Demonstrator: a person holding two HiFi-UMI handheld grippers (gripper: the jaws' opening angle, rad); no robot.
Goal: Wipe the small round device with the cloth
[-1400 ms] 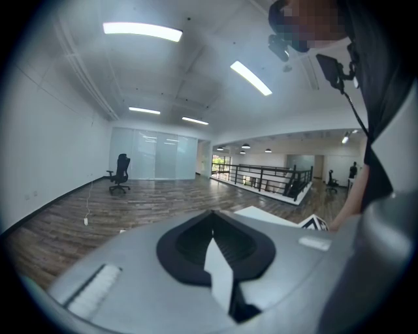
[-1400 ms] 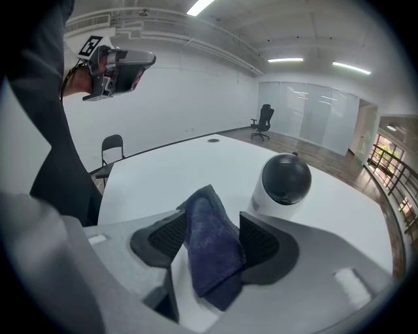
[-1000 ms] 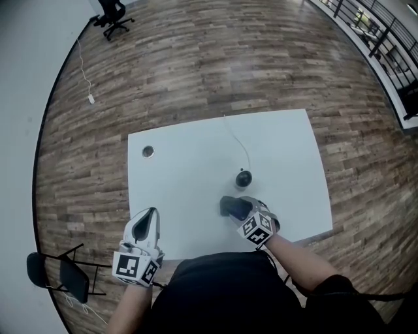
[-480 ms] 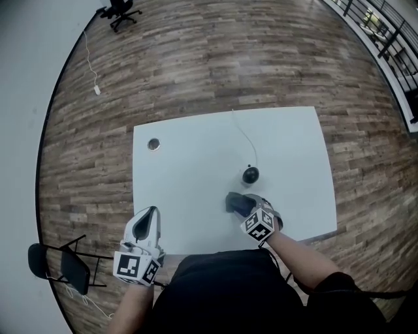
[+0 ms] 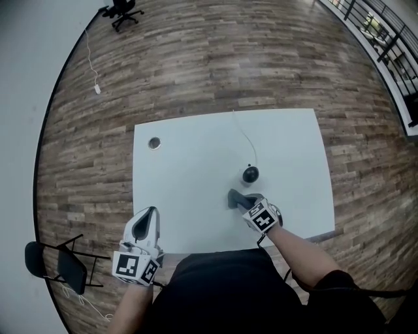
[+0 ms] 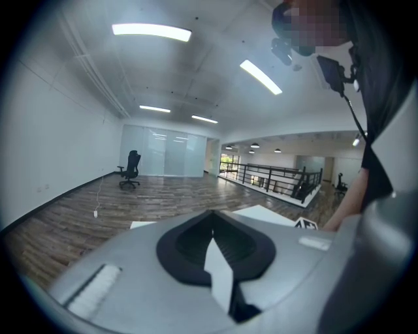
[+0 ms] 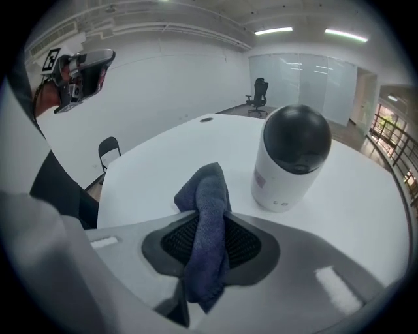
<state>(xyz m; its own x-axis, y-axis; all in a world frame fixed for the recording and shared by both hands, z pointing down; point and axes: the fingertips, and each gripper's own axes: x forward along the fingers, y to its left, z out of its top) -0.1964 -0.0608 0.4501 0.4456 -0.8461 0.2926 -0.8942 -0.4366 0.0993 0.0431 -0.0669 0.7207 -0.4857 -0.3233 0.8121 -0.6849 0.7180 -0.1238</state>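
At the near edge of the white table [image 5: 189,176], the left gripper [image 5: 145,219] hangs at seven o'clock with its jaws together on nothing, while the right gripper [image 5: 247,203] at five o'clock has just been closing its jaws and now pinches a bunched dark blue cloth [image 5: 235,197] between them. Just beside the cloth, at its one o'clock, stands the small round device [image 5: 250,174], an upright white cylinder under a glossy black dome, its thin cable [image 5: 243,136] trailing towards twelve. Beyond lie a wood-plank floor [image 5: 196,65], a black office chair [image 5: 121,12] at eleven and a dark railing [image 5: 385,32] at two.
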